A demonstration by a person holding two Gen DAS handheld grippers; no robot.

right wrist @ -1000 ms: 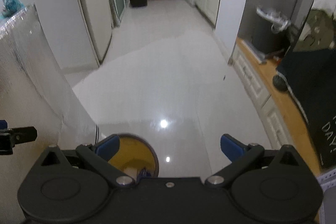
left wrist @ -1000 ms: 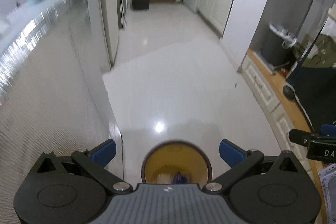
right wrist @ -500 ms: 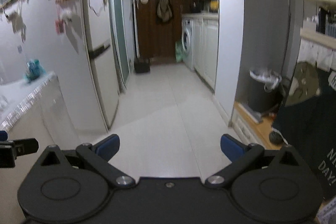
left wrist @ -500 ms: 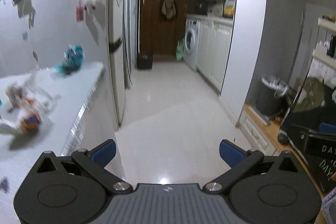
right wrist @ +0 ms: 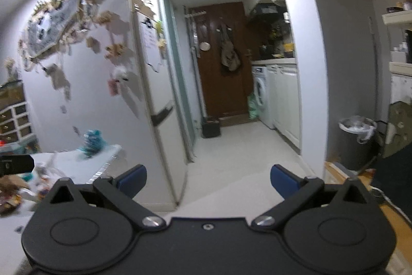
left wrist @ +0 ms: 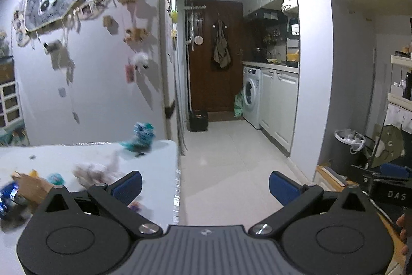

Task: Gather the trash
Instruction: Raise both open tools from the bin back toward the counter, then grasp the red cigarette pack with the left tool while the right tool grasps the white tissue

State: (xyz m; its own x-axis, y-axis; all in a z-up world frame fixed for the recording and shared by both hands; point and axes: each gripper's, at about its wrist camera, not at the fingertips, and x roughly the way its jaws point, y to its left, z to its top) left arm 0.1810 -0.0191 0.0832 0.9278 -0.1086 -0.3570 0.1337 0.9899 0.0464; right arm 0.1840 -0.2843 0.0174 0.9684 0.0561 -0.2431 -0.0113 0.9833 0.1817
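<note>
Blurred crumpled wrappers (left wrist: 100,170), teal, blue and whitish, litter the white counter (left wrist: 159,161), ahead and left of the left gripper (left wrist: 205,183). Both it and the right gripper (right wrist: 208,178) are spread wide, holding nothing.

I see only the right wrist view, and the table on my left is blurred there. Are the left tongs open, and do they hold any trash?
Observer: The left tongs are open and empty. Their left finger shows in front of the table, their right finger in front of the floor.
Operator: Which trash lies nearest to them?
Observer: A crumpled clear plastic piece, just beyond the left finger.
Operator: Is there anything farther to the left?
Observer: A shiny blue item at the picture's left edge, too blurred to identify, beside a brown scrap.
</note>
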